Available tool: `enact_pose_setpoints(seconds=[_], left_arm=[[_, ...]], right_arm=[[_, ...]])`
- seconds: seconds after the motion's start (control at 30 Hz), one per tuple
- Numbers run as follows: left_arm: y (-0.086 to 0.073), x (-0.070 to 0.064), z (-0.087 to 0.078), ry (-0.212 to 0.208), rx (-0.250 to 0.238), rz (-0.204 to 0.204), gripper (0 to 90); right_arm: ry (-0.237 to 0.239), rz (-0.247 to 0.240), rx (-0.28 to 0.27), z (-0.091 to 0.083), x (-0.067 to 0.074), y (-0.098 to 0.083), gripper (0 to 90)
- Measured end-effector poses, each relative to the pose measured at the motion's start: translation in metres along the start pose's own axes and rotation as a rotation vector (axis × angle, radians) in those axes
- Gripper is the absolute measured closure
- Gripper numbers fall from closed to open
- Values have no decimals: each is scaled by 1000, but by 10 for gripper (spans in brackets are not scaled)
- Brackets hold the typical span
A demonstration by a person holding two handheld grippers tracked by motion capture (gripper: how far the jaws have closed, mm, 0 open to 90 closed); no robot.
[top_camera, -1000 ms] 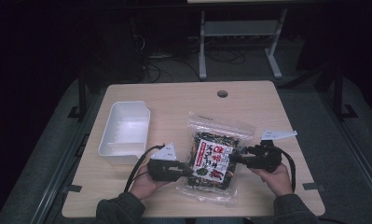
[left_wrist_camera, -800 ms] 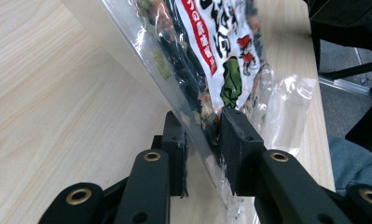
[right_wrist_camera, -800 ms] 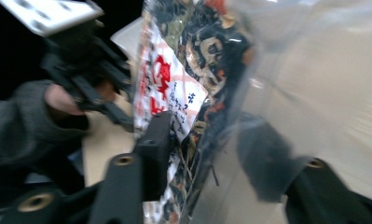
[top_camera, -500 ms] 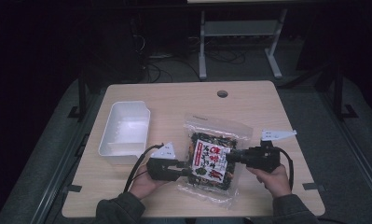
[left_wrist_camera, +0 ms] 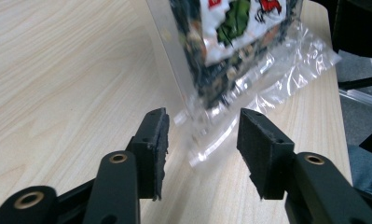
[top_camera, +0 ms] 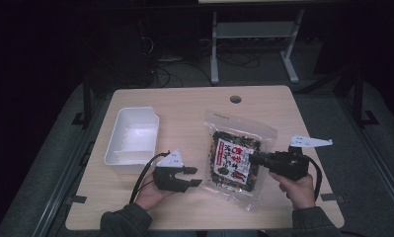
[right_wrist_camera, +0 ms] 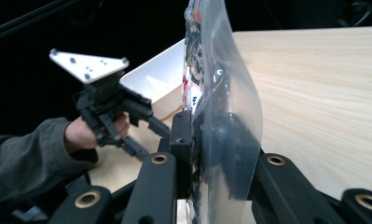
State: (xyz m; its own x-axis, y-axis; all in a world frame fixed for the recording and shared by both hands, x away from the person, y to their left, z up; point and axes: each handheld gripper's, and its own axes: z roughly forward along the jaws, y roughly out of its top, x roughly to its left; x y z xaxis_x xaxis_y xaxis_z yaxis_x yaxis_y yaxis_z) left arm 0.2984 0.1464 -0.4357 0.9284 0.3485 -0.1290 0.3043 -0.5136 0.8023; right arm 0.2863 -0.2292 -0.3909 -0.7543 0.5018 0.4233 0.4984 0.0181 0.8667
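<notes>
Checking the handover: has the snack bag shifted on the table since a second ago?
Yes. The snack bag, clamped by the right hand-held gripper, has moved right, away from the white tray.

right tool (right_wrist_camera: 200, 140) clamped on snack bag (right_wrist_camera: 221, 93) | left tool (right_wrist_camera: 141, 126) beyond, apparently empty

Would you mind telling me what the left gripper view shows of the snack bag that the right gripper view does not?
Left gripper view: the left gripper with jaws open, just opened, apart from the snack bag, whose clear lower corner touches the table.

Right gripper view: the right gripper clamped on the bag's clear edge, with the white bin behind.

Both: the bag and the wooden table.
</notes>
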Motion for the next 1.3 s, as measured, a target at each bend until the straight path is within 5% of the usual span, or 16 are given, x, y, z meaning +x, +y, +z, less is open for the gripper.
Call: enact_pose_setpoints(seconds=[0.63, 0.97, 1.3], left_arm=[[-4, -11, -9, 59, 60, 45, 392], [-12, -19, -22, 84, 77, 62, 330], [-23, -22, -36, 108, 95, 56, 289]], right_arm=[[-189, -28, -45, -6, 11, 11, 752], [-262, -53, -57, 10, 21, 28, 753], [-286, -74, -66, 37, 32, 52, 753]])
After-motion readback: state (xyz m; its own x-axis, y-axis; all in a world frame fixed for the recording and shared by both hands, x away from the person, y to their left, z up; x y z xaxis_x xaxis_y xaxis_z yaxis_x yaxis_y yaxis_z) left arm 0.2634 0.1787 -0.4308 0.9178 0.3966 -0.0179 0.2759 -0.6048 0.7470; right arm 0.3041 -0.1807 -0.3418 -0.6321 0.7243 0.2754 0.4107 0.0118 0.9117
